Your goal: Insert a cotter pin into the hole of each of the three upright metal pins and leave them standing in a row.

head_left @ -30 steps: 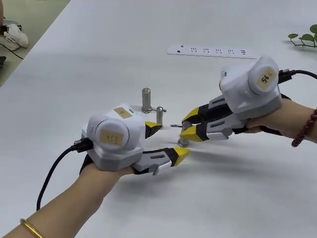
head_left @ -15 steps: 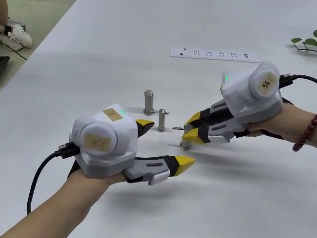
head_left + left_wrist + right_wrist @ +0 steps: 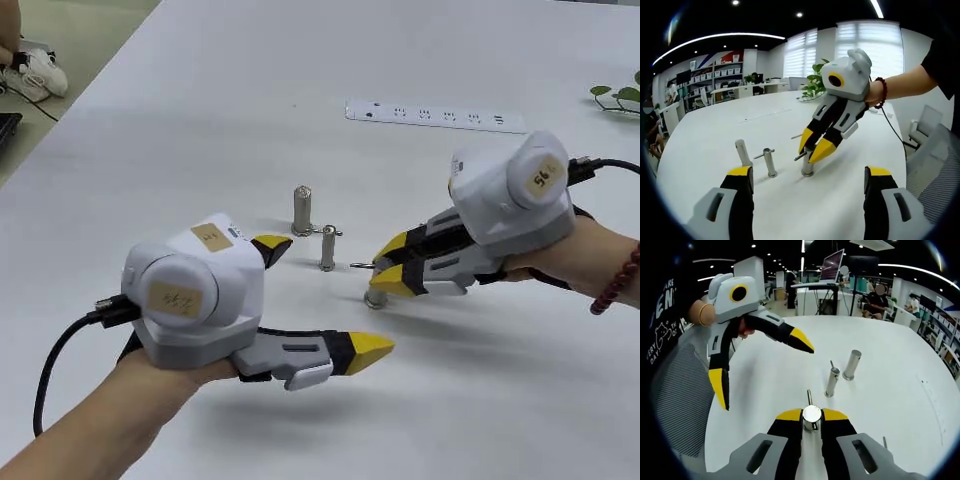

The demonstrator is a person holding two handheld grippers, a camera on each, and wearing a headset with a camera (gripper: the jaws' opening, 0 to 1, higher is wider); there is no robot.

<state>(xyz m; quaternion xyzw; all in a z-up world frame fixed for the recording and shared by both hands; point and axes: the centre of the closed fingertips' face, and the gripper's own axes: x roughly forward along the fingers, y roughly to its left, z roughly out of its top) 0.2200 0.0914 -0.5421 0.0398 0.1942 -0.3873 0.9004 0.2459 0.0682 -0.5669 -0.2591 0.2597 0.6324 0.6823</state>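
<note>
Cotter pin [image 3: 360, 265] pinched in right claw [image 3: 386, 266], at nearest metal pin [image 3: 376, 297].

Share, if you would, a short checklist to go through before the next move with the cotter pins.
1. Middle metal pin carries a cotter pin: ok.
2. Near metal pin stands upright between the right gripper jaws: ok.
3. Second cotter pin pokes out past the near metal pin; fully through the hole: cannot tell.
4. Far metal pin has a cotter pin: not ok, none seen.
5. Left gripper jaws open, empty, apart from the pins: ok.
6. Three pins upright in a row: ok.
</note>
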